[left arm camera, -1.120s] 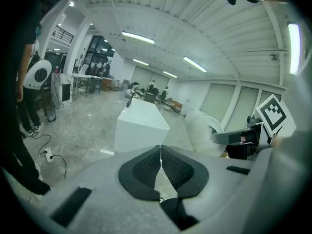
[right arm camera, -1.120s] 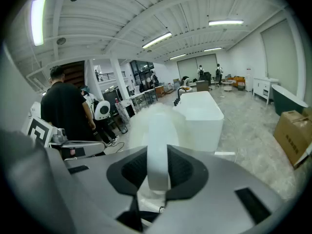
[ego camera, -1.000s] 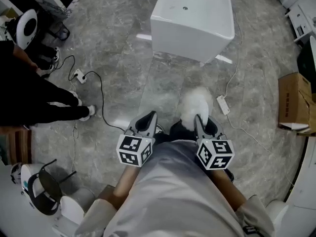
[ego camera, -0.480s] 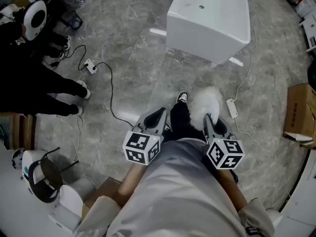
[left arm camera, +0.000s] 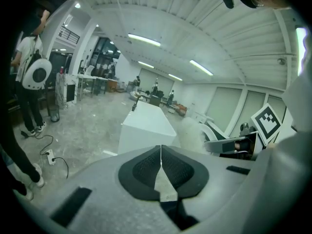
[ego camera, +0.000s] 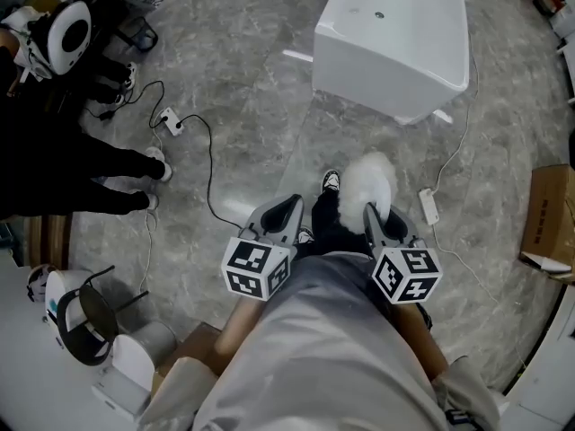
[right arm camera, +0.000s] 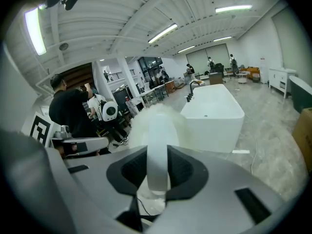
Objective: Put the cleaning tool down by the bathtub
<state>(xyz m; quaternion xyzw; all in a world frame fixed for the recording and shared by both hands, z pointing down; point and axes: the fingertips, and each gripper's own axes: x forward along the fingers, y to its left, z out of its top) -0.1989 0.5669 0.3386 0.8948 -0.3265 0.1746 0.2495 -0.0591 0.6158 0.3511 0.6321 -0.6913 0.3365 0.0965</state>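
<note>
White cleaning tool (ego camera: 370, 180) sits gripped in the right gripper (right arm camera: 157, 155) fingers — left gripper (left arm camera: 161, 150) fingers pressed together, empty.

Head view steeply down; all views share bathtub (ego camera: 386, 83).

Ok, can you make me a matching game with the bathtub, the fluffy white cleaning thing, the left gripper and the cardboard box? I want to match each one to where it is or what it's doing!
Things:
1. bathtub
2. fluffy cleaning tool
3. left gripper
4. cardboard box

Places and states:
A. shut, with nothing between its jaws
B. on the floor at the right edge of the head view
C. clamped in the right gripper
D. white, standing on the grey floor ahead

Right pairs: 1-D, 2-C, 3-A, 4-B.
</note>
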